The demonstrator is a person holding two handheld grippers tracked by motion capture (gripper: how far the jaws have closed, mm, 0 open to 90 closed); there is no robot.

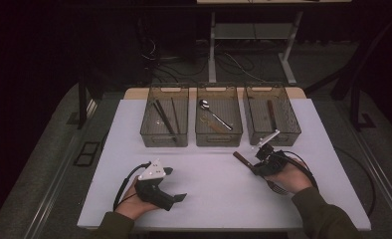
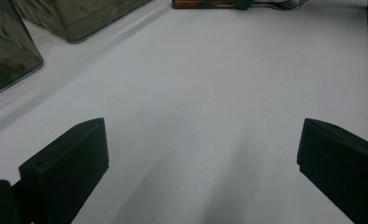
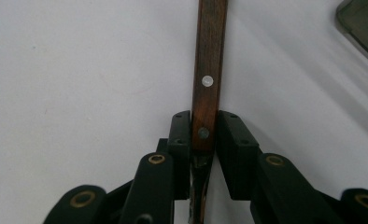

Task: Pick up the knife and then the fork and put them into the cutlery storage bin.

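R tongs (image 3: 204, 135) clamped on wood-handled fork (image 3: 209, 60), handle twd 10 o'clock, low over surface (image 1: 209, 184) | L tongs (image 1: 176, 184) wide, empty, 7 o'clock | 3 bins (image 1: 219, 134) at 12 already hold cutlery | left: bin the fork

No readable text, label or number anywhere.

Three bins (image 1: 218, 137) stand in a row at the table's (image 1: 209, 199) far edge. A spoon (image 1: 213, 113) lies in the middle one, probably chopsticks (image 1: 164, 118) in the left.
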